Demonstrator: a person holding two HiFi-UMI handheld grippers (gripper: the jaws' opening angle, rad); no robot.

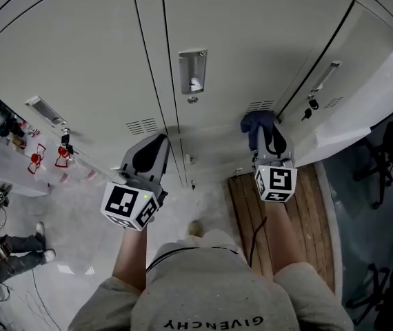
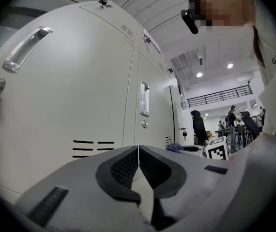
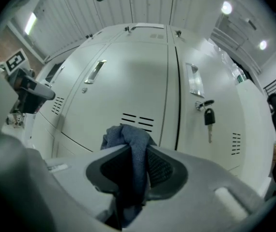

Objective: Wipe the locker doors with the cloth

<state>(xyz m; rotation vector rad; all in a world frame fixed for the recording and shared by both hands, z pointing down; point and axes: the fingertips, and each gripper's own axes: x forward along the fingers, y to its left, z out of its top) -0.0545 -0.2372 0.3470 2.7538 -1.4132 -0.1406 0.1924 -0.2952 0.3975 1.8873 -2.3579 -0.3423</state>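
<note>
Pale grey metal locker doors (image 1: pixel 252 33) stand shut just ahead of both sets of fingertips. Left gripper (image 2: pixel 138 151): jaws pressed together with nothing between them, held short of the door, likely idle so the other one does the wiping. Right gripper (image 3: pixel 137 151): jaws clamped on the crumpled dark blue cloth (image 3: pixel 126 132), with a wad bulging past the fingertips toward the door so fabric, not plastic, meets the metal; can't tell if it touches. Small black-headed key (image 3: pixel 208 116) hangs in a lock to the right of those fingers, a possible snag.
</note>
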